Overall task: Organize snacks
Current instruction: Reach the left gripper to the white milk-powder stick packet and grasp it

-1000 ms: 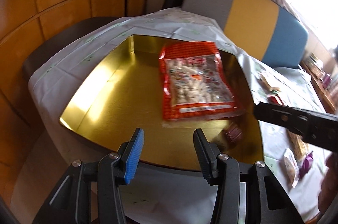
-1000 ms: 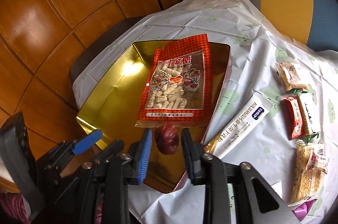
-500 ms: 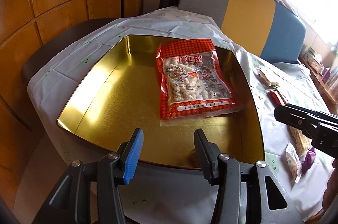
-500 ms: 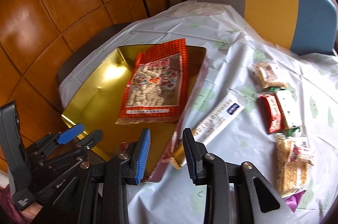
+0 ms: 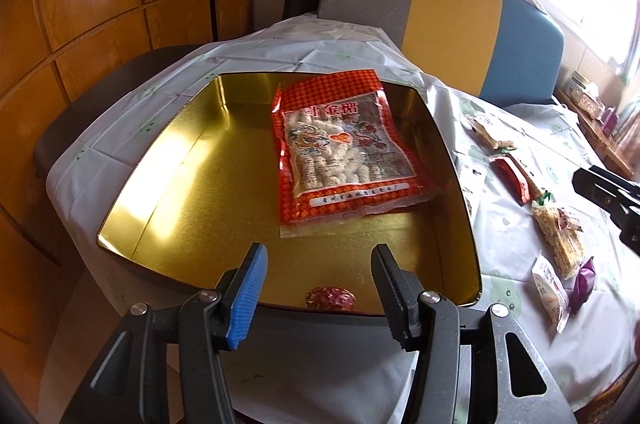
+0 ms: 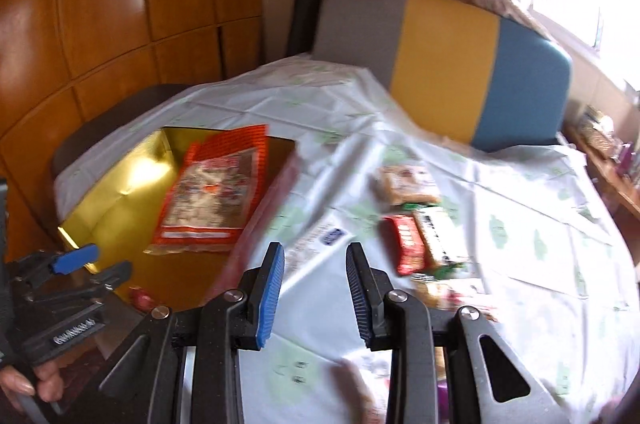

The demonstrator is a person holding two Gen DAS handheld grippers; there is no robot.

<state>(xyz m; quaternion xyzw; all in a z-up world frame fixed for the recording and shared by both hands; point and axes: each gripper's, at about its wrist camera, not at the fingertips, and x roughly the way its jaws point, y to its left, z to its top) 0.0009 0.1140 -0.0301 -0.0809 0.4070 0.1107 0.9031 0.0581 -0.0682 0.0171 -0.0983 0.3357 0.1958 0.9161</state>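
Note:
A gold tin tray [image 5: 192, 192] lies on the white tablecloth and holds a large red bag of puffed snacks [image 5: 344, 152]. A small red wrapped candy [image 5: 330, 298] sits at the tray's near edge. My left gripper [image 5: 320, 276] hovers open just above that candy, nothing between its jaws. In the blurred right wrist view my right gripper [image 6: 316, 264] is open and empty over the cloth, right of the tray [image 6: 116, 192], near a long white packet [image 6: 320, 240]. The bag [image 6: 216, 192], the candy [image 6: 141, 298] and the left gripper [image 6: 92, 260] show at the left there.
Several small snack packets [image 6: 416, 240] lie on the cloth right of the tray; more [image 5: 556, 236] show in the left wrist view, with a purple one [image 5: 584, 282]. A grey, yellow and blue sofa back [image 5: 452, 24] stands behind the table, wooden panels at the left.
The right gripper swung right, away from the tray, and the red candy that was between its jaws now lies in the tray. The left jaws widened a little.

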